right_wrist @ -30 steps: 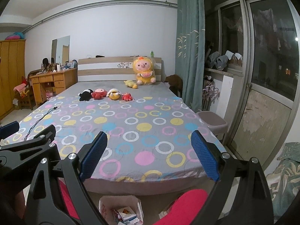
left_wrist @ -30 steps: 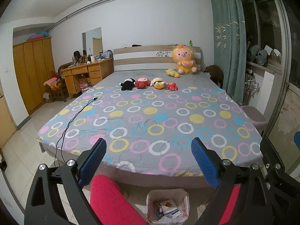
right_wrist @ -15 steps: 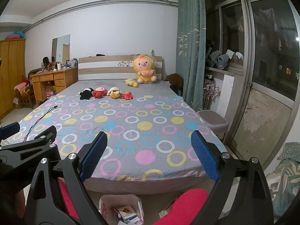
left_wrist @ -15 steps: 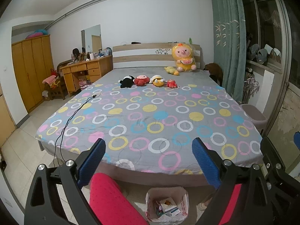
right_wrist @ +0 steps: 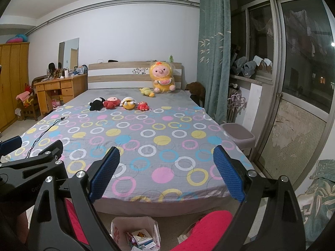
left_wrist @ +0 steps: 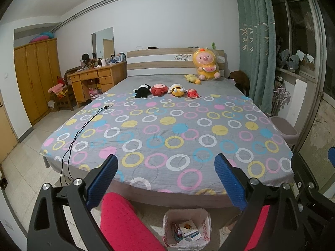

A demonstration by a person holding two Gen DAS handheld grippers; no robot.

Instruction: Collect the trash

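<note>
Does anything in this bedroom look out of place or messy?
Only small things. A black cable trails across the bed and hangs off its edge to the floor. Shoes are piled on the window ledge. The trash bag stands upright at the foot of the bed, nothing spilled around it. Both tongs are open and empty.

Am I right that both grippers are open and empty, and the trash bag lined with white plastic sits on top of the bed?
Not quite: the trash bag sits on the floor at the foot of the bed, as the left wrist view shows. The left gripper and right gripper are indeed open and empty.
</note>
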